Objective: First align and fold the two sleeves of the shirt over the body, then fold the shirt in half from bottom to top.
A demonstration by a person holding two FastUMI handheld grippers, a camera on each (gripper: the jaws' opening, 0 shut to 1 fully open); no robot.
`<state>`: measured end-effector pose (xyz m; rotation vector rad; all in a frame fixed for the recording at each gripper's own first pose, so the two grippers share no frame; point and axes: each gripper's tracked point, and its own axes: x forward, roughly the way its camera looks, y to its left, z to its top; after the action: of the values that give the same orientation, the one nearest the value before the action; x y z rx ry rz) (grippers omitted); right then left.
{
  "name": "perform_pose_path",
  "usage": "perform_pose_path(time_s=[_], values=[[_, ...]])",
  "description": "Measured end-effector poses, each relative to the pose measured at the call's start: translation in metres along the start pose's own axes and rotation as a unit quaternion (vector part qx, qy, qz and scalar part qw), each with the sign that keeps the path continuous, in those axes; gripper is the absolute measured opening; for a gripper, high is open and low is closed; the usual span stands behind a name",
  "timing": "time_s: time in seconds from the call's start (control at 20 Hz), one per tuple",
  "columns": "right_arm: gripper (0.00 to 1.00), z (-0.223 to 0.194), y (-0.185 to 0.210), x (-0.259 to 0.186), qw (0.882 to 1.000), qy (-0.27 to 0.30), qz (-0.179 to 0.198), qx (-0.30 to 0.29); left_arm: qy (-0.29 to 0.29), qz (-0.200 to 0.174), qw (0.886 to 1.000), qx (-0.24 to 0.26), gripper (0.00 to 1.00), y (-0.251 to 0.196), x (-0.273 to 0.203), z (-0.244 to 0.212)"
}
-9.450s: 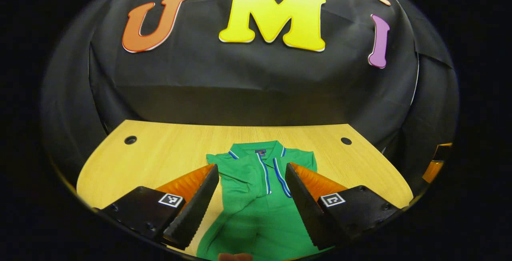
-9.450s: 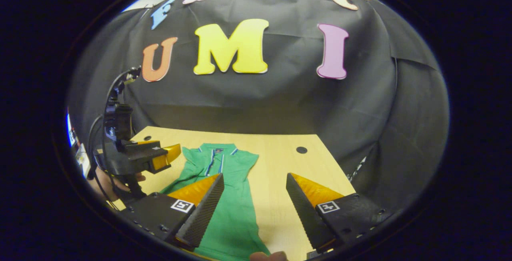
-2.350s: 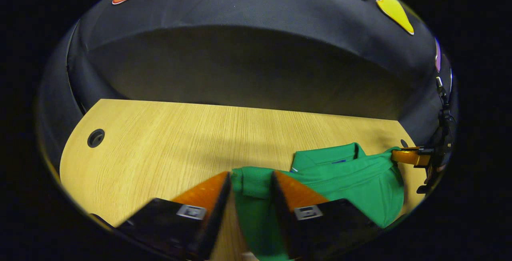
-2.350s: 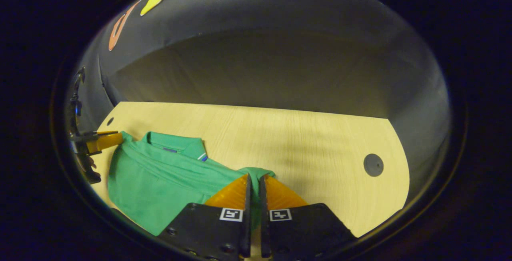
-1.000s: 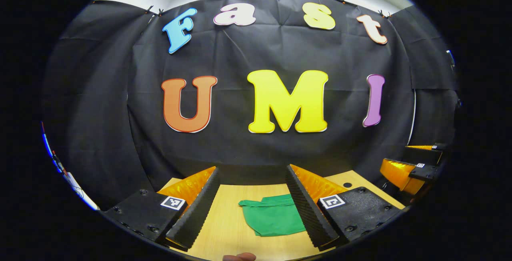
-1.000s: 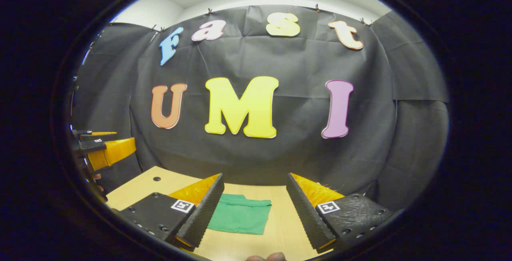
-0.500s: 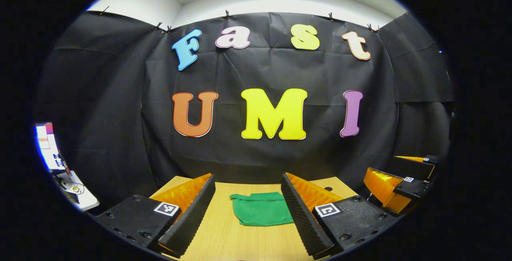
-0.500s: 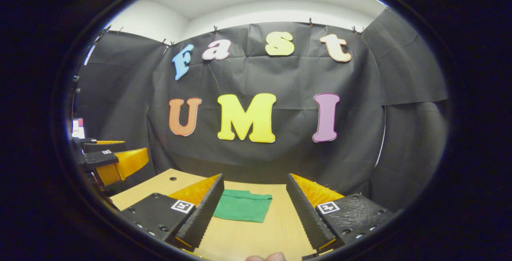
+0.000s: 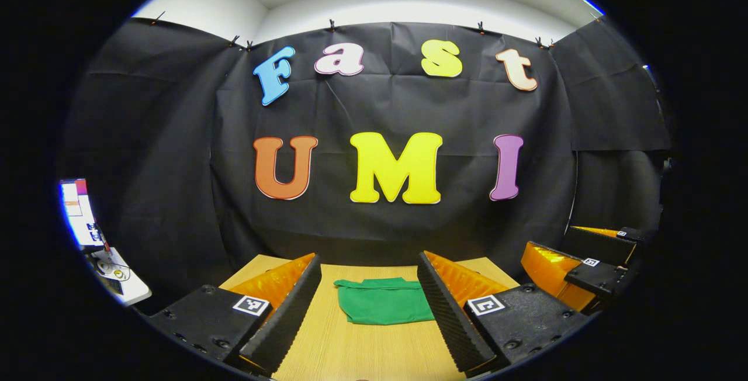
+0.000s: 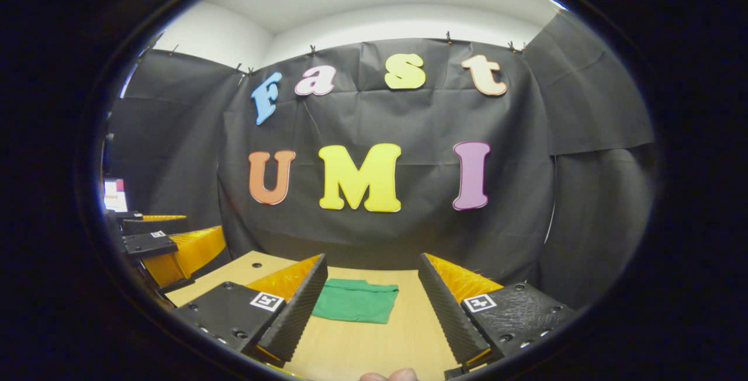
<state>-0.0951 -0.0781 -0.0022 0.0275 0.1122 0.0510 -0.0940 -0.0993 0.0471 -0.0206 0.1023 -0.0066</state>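
The green shirt lies folded into a small flat rectangle on the wooden table, far from both grippers. In the left gripper view my left gripper is open and raised, with the shirt seen between its fingers. The right gripper appears at the right edge there, also open. In the right gripper view the folded shirt rests beyond my open right gripper, and the left gripper hovers at the left edge. Neither gripper touches the cloth.
A round cable hole sits near the table's far left corner. A screen and a small white shelf stand off to the left of the booth. A fingertip peeks at the bottom edge.
Both grippers let go of the shirt after the bottom-to-top fold, opened, and drew back and up. Over the last second they levelled out slightly; the shirt stays still.
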Motion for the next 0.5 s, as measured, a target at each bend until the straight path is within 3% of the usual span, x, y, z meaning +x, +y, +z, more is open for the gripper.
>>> perform_pose_path(time_s=[0.5], values=[[0.97, 0.0, 0.008, 0.013, 1.0, 0.001, -0.02, 0.005, -0.01, 0.004, 1.0, 0.002, 1.0, 0.013, 0.017, 0.002]])
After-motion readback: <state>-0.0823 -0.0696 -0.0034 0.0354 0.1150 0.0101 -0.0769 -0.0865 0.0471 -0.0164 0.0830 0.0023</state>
